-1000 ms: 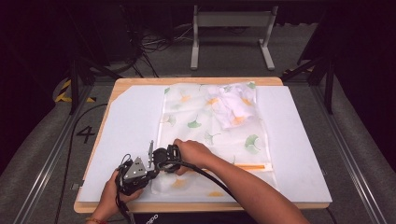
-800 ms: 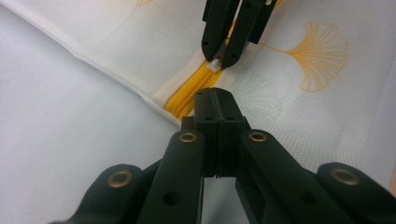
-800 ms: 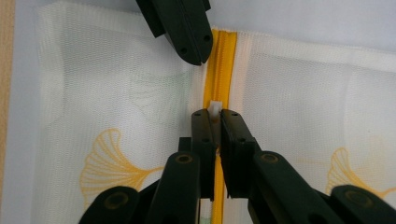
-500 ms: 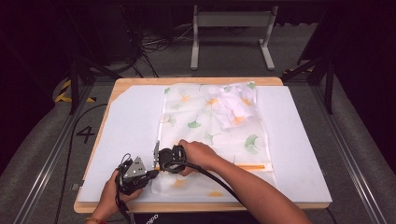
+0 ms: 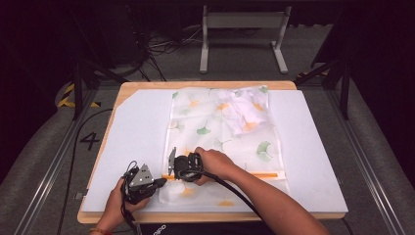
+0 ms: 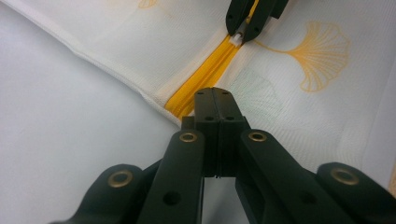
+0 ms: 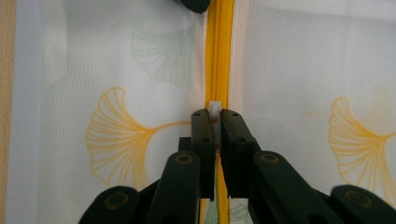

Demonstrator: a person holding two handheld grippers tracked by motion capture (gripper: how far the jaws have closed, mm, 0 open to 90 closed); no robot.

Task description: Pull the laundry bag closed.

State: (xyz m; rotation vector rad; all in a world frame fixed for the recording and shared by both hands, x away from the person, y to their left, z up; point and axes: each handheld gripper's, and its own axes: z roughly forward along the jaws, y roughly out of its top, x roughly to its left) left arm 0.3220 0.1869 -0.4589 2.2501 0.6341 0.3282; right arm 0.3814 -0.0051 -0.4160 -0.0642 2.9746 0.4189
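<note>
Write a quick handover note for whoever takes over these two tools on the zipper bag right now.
Left tool: shut, pinching the end of the yellow zipper at the edge of the white mesh bag printed with ginkgo leaves.
Right tool: shut on the small white zipper pull, a little way along the zipper from the left tool.
The bag lies flat on the white mat over the wooden table, with bunched white cloth inside near its far end.
Done: both grips are set.
Left: most of the zipper's run, probably; keep the left tool anchoring.
</note>
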